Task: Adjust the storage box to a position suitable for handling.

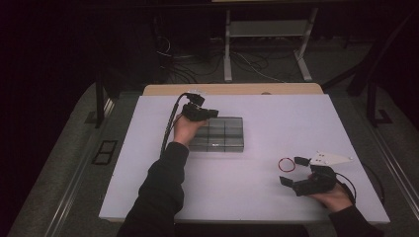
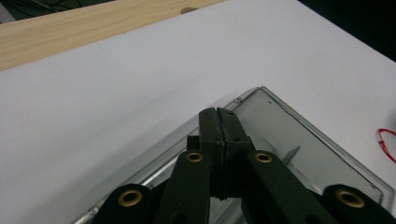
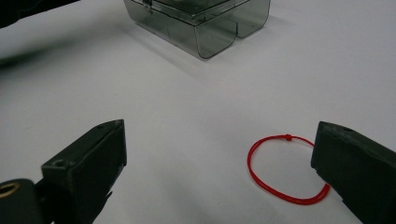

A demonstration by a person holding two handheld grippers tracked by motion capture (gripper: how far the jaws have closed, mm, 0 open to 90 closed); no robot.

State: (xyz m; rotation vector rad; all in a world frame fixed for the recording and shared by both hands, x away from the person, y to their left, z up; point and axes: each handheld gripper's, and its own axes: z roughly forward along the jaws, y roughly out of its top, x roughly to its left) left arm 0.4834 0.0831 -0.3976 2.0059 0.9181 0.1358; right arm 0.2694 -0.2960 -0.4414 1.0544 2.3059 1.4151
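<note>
A smoky clear plastic compartment box [image 1: 222,134] with its lid down lies left of the table's middle. My left gripper [image 1: 205,112] rests over the box's far left corner; in the left gripper view its jaws [image 2: 218,116] are pressed together above the lid [image 2: 299,135], with nothing visible between them. A red string loop [image 1: 286,164] lies flat on the white surface at the near right. My right gripper [image 1: 292,171] stands open just beside the loop. In the right gripper view the loop [image 3: 249,163] lies in front of the right jaw, the box [image 3: 201,23] farther off.
A white sheet [image 1: 276,113] covers the table, and a strip of bare wood [image 1: 232,89] shows along its far edge. Beyond the table are a metal stand [image 1: 267,29] and floor cables. A cable [image 1: 170,123] trails from the left gripper.
</note>
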